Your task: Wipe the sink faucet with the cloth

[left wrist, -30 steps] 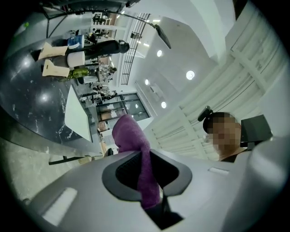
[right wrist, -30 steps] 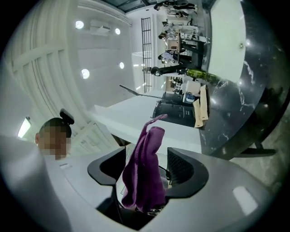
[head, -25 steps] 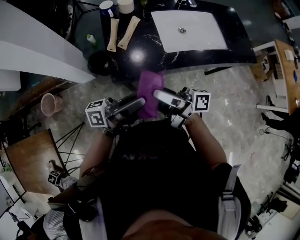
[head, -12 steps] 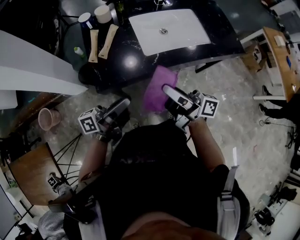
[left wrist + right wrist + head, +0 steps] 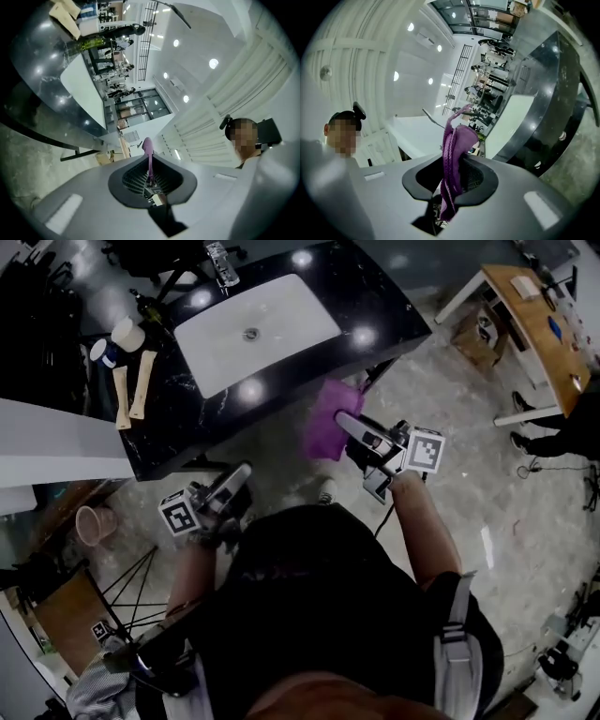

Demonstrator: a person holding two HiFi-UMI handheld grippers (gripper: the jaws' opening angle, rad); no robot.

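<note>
A purple cloth hangs from my right gripper, which is shut on it just off the black counter's front edge. In the right gripper view the cloth stands bunched between the jaws of the right gripper. The white sink basin lies in the counter, with the faucet at its far rim. My left gripper hangs lower left, apart from the cloth, jaws together. In the left gripper view a thin purple strip shows in the slit of the left gripper.
Two tan packets and two cups sit on the counter's left end. A pink bucket stands on the floor at left. A wooden table, a cardboard box and a person's legs are at right.
The left gripper let go of the cloth and dropped back to the left. The right gripper swung the cloth right and forward toward the counter. The head view turned, so the sink now sits upper left.
</note>
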